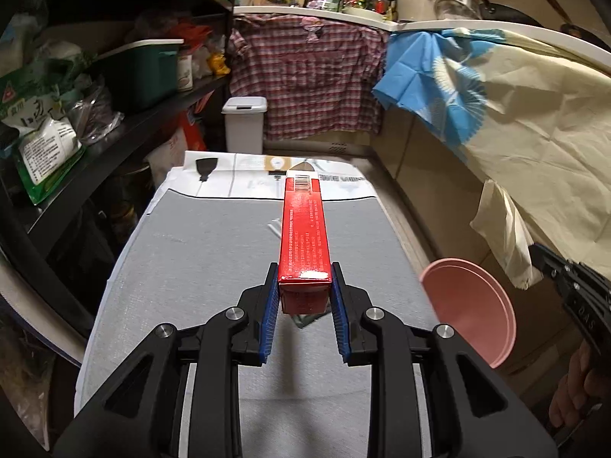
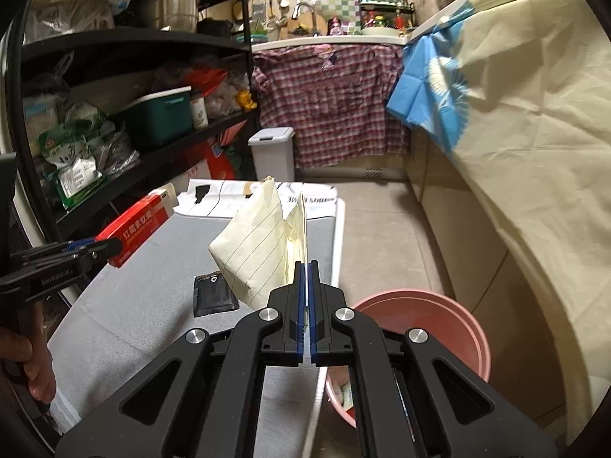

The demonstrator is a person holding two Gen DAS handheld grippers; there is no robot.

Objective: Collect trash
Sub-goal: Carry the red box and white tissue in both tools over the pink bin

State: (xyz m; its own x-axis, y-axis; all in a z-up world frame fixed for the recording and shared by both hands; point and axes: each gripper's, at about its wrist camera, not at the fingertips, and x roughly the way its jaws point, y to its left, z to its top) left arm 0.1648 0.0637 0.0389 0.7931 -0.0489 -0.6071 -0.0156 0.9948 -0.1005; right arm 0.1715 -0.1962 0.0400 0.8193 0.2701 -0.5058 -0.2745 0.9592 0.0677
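Observation:
My left gripper [image 1: 304, 286] is shut on a long red carton [image 1: 304, 233] and holds it level above the grey table [image 1: 198, 259]. The carton also shows in the right wrist view [image 2: 133, 227], with the left gripper [image 2: 103, 248] on its near end. My right gripper [image 2: 306, 267] is shut on a crumpled sheet of yellow lined paper [image 2: 259, 248], held above the table's right edge. A pink bucket [image 2: 431, 328] stands on the floor just right of the table, with some scraps inside; it also shows in the left wrist view [image 1: 469, 309]. A flat black packet [image 2: 214, 295] lies on the table.
A white paper bag [image 1: 244, 177] lies at the table's far end. A white lidded bin [image 1: 244, 124] stands beyond it. Black shelves [image 1: 145, 114] full of packets run along the left. Cloth-draped counters [image 1: 534, 122] close in the right and the back.

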